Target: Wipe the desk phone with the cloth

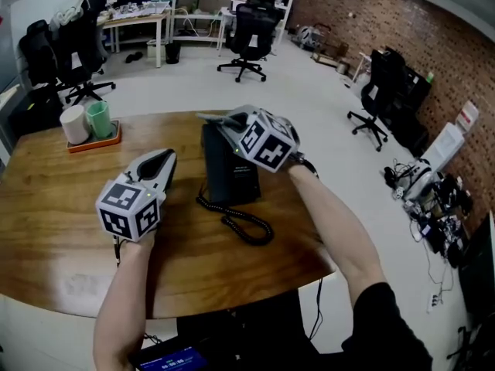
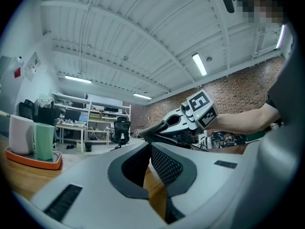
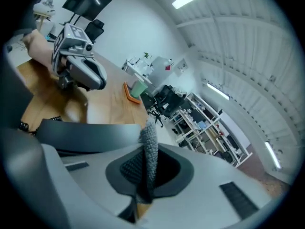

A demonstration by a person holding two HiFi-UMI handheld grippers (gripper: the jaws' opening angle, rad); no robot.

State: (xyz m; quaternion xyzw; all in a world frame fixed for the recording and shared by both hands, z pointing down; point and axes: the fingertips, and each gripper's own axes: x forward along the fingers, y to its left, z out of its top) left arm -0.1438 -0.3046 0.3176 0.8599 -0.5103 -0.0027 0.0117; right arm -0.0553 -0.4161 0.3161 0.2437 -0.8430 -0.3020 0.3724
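The black desk phone lies in the middle of the wooden table, its coiled cord trailing toward me. My right gripper hovers over the phone's far end, shut on a grey cloth. In the right gripper view the cloth stands pinched between the jaws above the phone's dark body. My left gripper rests just left of the phone, shut with nothing in it; in its own view the pads meet over bare wood, and the right gripper shows ahead.
An orange tray with a white cup and a green cup stands at the table's far left. Black office chairs stand on the floor beyond. The table's curved right edge is close to the phone.
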